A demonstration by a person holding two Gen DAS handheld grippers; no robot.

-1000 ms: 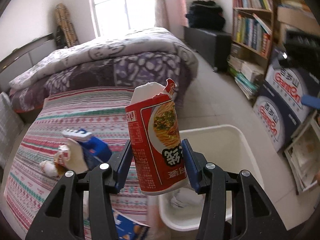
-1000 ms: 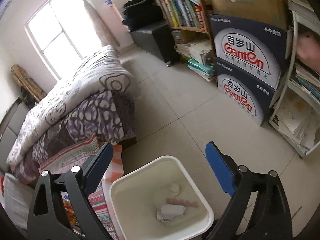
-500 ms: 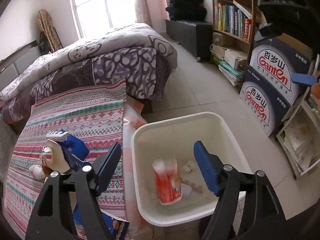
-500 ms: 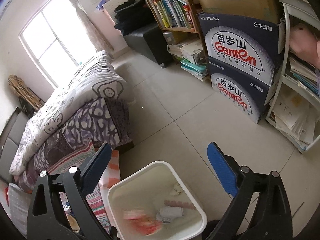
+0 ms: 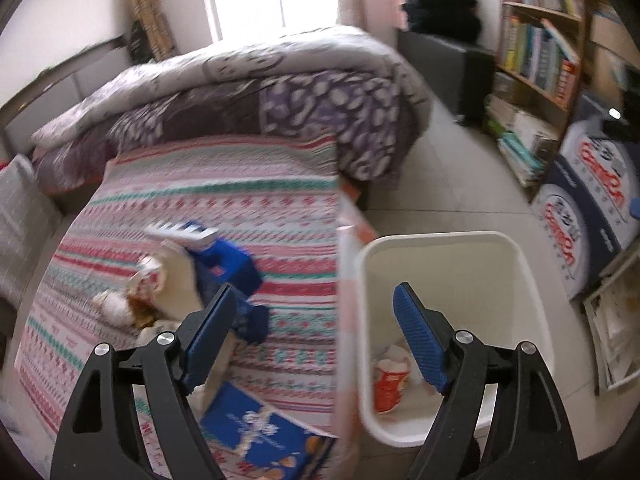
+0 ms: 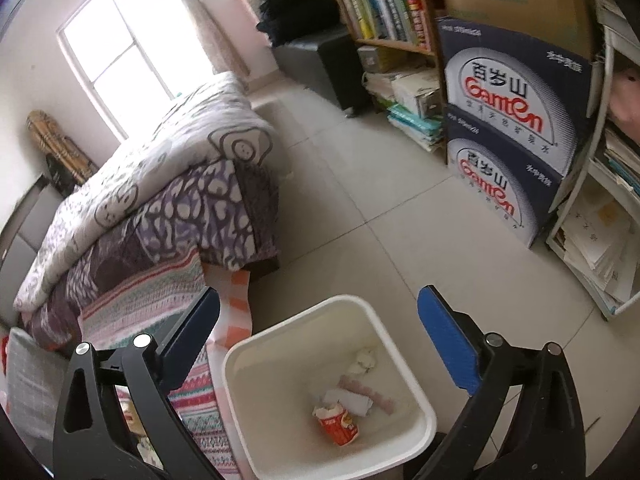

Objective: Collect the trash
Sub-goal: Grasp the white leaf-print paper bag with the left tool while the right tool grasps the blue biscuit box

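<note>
The left gripper (image 5: 316, 340) is hovering with its jaws spread wide and nothing between them; they have just been opening further. The red noodle cup (image 5: 390, 384) is lying at the bottom of the white bin (image 5: 440, 240), low at about four o'clock from the gap between the jaws, just inside the blue right-hand pad and partly hidden behind it. The bin is standing on the tiled floor (image 5: 452, 184) right against the edge of the bed's striped blanket (image 5: 240, 208).

At about ten o'clock from the left jaws, a torn blue-and-white carton (image 5: 216, 256) is resting on the blanket, just past the left pad, with crumpled wrappers (image 5: 128, 304) beside it. A flat blue packet (image 5: 264, 432) is lying at about seven o'clock, below the left pad.

The right gripper (image 6: 320, 328) is also hanging over the bin with its jaws fully apart and empty, having just been widening. From this view the cup is lying on its side at about six o'clock, well below the jaws, next to white paper scraps (image 6: 352, 400) on the bin's floor. Two stacked water cartons (image 6: 508, 128) are standing at about two o'clock beside a bookshelf (image 6: 384, 12).
</note>
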